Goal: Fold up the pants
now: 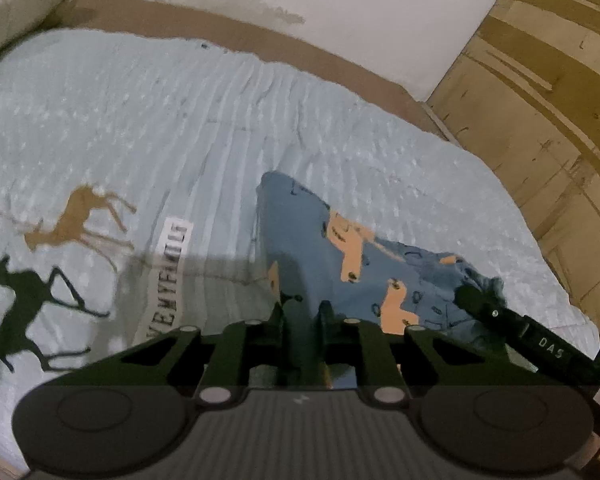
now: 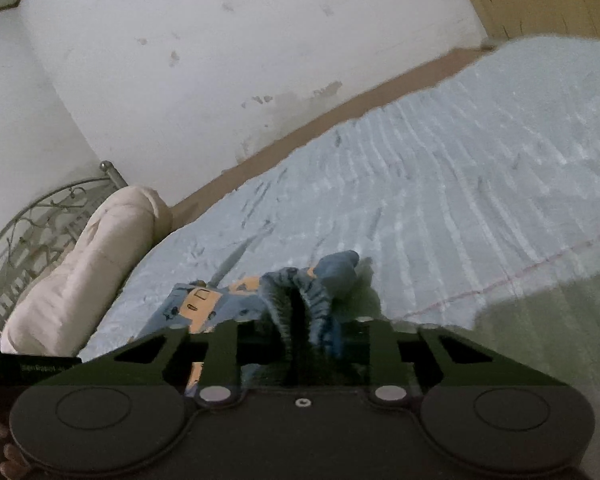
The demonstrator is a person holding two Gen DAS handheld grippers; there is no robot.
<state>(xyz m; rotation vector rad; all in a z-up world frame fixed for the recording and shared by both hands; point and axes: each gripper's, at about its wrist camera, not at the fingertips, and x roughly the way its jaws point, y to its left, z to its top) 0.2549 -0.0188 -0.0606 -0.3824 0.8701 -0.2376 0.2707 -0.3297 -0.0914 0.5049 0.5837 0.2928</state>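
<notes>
The pants [image 1: 312,240] are small, blue with orange patches and dark prints, lying on the light blue bedspread [image 1: 140,128]. My left gripper [image 1: 305,310] is shut on one end of the pants and lifts the cloth into a ridge. My right gripper [image 2: 298,300] is shut on the gathered elastic waistband of the pants [image 2: 320,280]. The right gripper also shows in the left wrist view [image 1: 476,300] at the far right end of the pants. The cloth hangs stretched between both grippers.
The bedspread has deer prints [image 1: 80,220] and a text label at the left. A cream pillow [image 2: 92,256] and metal headboard [image 2: 32,224] stand at one end. A stained white wall [image 2: 220,60] runs along the bed. A wooden panel [image 1: 540,120] stands at the other end.
</notes>
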